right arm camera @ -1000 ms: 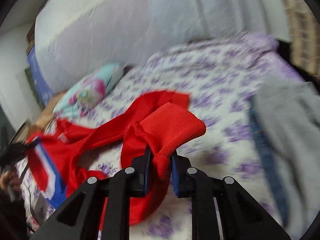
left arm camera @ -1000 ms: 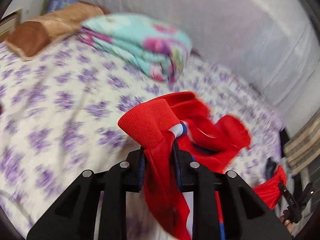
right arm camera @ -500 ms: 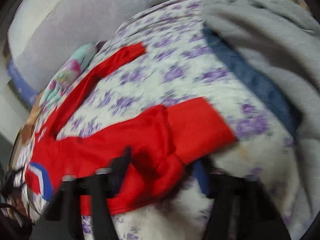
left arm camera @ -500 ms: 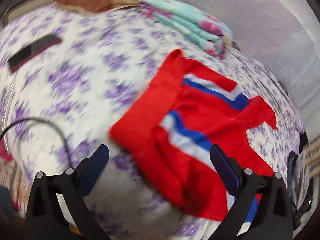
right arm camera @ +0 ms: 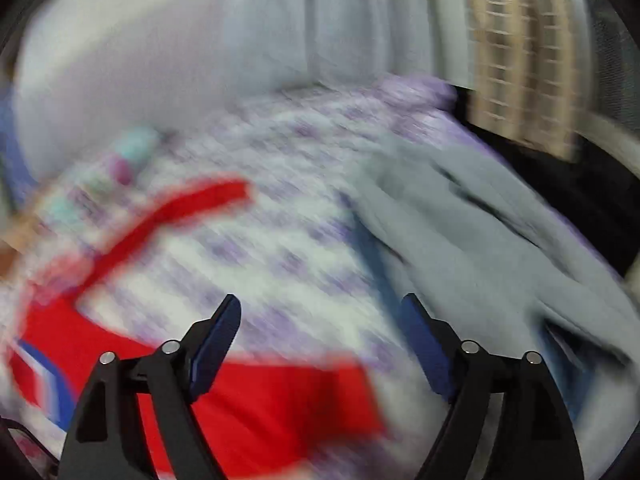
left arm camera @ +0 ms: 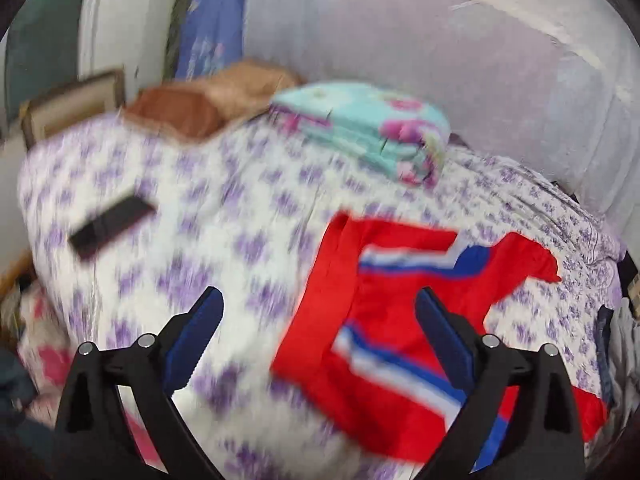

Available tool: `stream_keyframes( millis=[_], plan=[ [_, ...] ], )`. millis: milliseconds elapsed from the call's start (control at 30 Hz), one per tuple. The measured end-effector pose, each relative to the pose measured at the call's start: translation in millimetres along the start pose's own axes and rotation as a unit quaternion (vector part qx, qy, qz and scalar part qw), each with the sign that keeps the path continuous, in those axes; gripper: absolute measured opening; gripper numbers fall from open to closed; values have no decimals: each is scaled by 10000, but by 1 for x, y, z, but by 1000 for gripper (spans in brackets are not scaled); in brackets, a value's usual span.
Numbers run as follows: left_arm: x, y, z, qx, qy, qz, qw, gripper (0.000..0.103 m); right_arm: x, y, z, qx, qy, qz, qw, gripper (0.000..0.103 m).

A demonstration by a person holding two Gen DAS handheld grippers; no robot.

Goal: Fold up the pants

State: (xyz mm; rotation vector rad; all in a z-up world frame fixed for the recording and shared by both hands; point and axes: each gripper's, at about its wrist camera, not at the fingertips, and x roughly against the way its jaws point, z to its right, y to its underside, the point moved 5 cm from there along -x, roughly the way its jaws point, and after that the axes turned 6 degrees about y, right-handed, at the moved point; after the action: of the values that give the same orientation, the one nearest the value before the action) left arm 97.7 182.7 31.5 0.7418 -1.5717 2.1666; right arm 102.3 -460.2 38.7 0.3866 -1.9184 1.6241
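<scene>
One bed covered by a white sheet with purple flowers (left arm camera: 248, 216) fills both views. On it lies one pair of red pants with blue and white stripes (left arm camera: 404, 312), spread flat near the front edge; the right wrist view shows one red leg (right arm camera: 168, 220) reaching away across the sheet and a broad red part just under that claw. One heap of pale grey clothing (right arm camera: 480, 232) lies on the right side of the bed, seen clearly only from the right wrist. The left wrist view alone shows one brown pillow (left arm camera: 192, 108) and one flat black rectangular object (left arm camera: 110, 226) resting on the sheet; one folded turquoise blanket with pink flowers (left arm camera: 368, 128) is sharp there and only a blur in the other view. The left gripper (left arm camera: 318, 304) is spread wide and grips nothing, hanging above the pants' left edge. The right gripper (right arm camera: 322, 312) is likewise spread wide and bare, above the sheet beside the grey heap
</scene>
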Motion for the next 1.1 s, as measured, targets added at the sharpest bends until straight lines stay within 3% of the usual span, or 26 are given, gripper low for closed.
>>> stream_keyframes(
  millis=[33,100,167,267,367,400,433,467,500,567,600,700,767,867,900,933,1000,1067,1100],
  plan=[
    [-6,-5,4,-24,50,-28,10000,94,-18,-14,-19,0,-385,-109,9992,87],
    [-33,-14,24,-169,201,-191,9995,94,-58,-33,-51,-91,-744,-415,9963,87],
    [-69,-14,42,-349,247,-455,9981,94,-125,-51,-87,-539,-1058,-909,9888,87],
    [-125,-2,56,-469,101,-878,9950,94,-207,-63,-109,-1104,-1007,-1358,9794,85],
    [-159,10,53,-284,43,-1239,9919,94,-277,-67,-123,-1493,-559,-1432,9768,83],
    [-167,14,51,-223,43,-1325,9909,94,-300,-65,-127,-1495,-449,-1603,9746,78],
    [-172,16,48,-195,-8,-1360,9905,94,-313,-59,-130,-1497,-425,-1759,9720,59],
    [-175,18,45,-194,-60,-1369,9904,94,-318,-59,-132,-1327,-255,-1680,9765,53],
    [-177,19,45,-218,-76,-1379,9902,94,-311,-66,-137,-989,-293,-1458,9839,17],
    [-177,19,46,-261,-79,-1359,9904,94,-291,-76,-137,-630,-347,-1232,9898,16],
    [-177,18,46,-256,-66,-1358,9904,94,-266,-87,-128,-562,-397,-952,9931,16],
    [-178,19,46,-285,-18,-1378,9900,94,-204,-95,-88,-567,-339,-668,9956,16],
    [-181,22,48,-346,-6,-1400,9895,94,-197,-85,-69,-398,-101,-798,9960,18],
    [-187,24,52,-461,-116,-1457,9882,96,-238,-29,-54,353,454,-2081,9764,42],
    [-188,24,53,-503,-127,-1474,9877,97,-245,-19,-51,477,628,-2222,9718,47],
    [-187,25,54,-533,-138,-1513,9870,97,-244,-17,-46,511,629,-2076,9749,48],
    [-179,22,53,-510,-90,-1548,9866,97,-222,-34,-36,390,1205,-1477,9809,51],
    [-164,15,52,-474,2,-1412,9888,97,-183,-62,-41,210,1381,-386,9894,56],
    [-158,9,52,-470,24,-1297,9904,97,-172,-68,-48,217,1324,-62,9909,64]
  ],
)
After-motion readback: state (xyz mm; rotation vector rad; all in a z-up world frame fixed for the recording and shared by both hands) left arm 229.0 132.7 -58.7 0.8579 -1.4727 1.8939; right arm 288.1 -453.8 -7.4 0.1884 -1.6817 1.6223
